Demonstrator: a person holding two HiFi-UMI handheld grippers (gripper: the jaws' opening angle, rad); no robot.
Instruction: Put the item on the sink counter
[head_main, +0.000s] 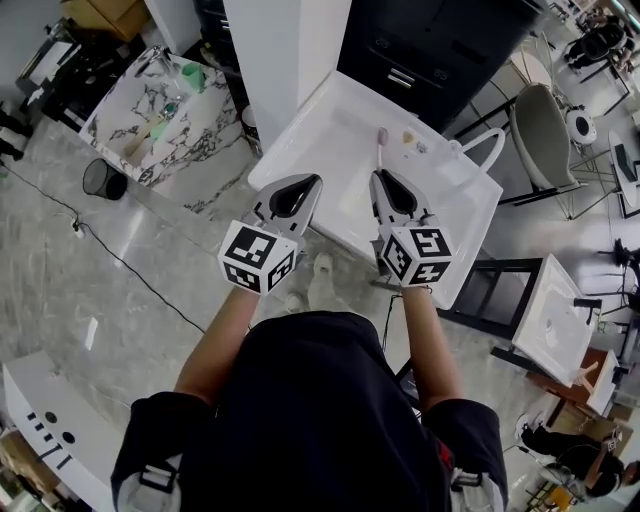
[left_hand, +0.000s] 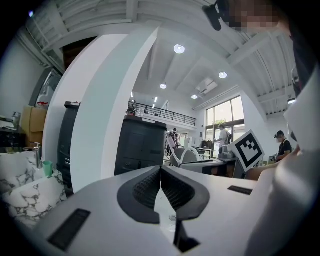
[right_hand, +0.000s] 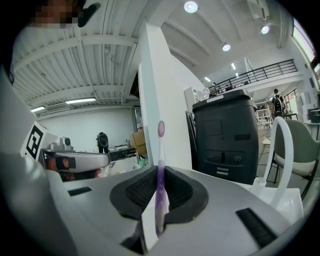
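Note:
My right gripper (head_main: 381, 177) is shut on a purple toothbrush (head_main: 382, 139), whose head sticks out past the jaws over the white sink counter (head_main: 318, 120). In the right gripper view the toothbrush (right_hand: 161, 145) stands upright, pinched between the black pads of the right gripper (right_hand: 160, 169). My left gripper (head_main: 315, 181) hovers beside it over the counter's front edge. The left gripper (left_hand: 160, 170) has its jaws closed together with nothing between them. Both grippers are held above the sink, side by side and close to each other.
A white faucet (head_main: 488, 141) arches at the sink's right end, with small items (head_main: 408, 136) next to it. A white pillar (head_main: 290, 50) and black cabinet (head_main: 440, 45) stand behind. A marble sink (head_main: 165, 120), black bin (head_main: 103, 180) and chair (head_main: 545, 135) are around.

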